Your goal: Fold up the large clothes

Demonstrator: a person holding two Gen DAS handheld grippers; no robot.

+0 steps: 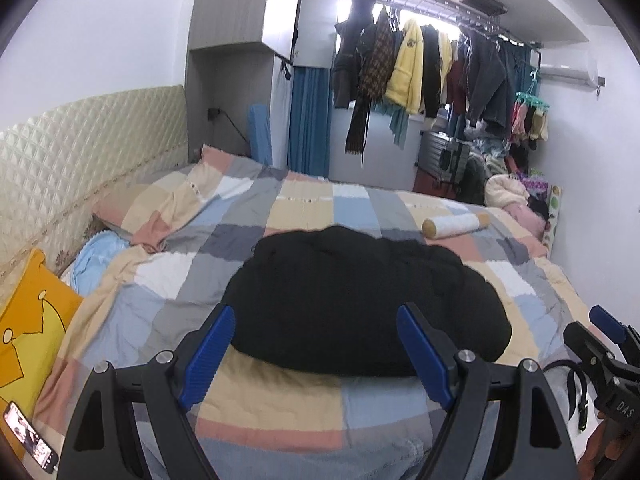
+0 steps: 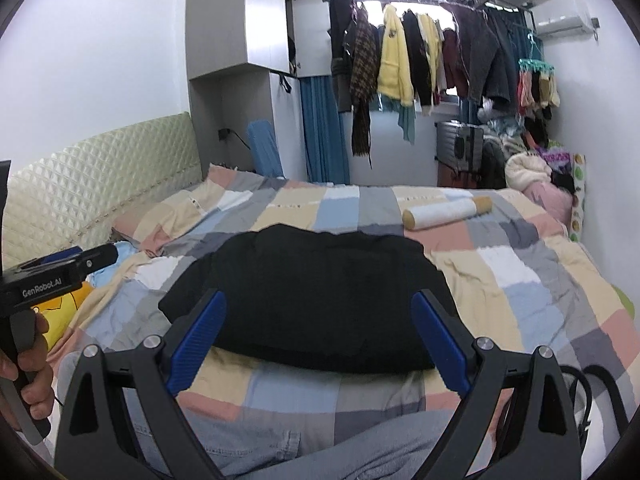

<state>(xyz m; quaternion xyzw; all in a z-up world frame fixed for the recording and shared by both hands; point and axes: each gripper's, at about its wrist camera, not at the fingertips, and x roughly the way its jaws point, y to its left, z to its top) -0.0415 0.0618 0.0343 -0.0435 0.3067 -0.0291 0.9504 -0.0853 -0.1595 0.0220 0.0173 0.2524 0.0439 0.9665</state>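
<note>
Black garment [image 1: 360, 300] lies folded in a compact bundle mid-bed, on the checked quilt [image 1: 304, 204], w/ a white roll [image 1: 456, 226] on the quilt beyond it. Left gripper [image 1: 316, 356] & right gripper [image 2: 320, 344] both hover just short of the garment's near edge, fingers [image 2: 196, 344] spread wide, nothing pinched. Yellow pillow [image 1: 36, 312] sits left of the garment by the headboard.

Left gripper [image 1: 316, 354] and right gripper [image 2: 320, 340] level, jaws spread wide
</note>
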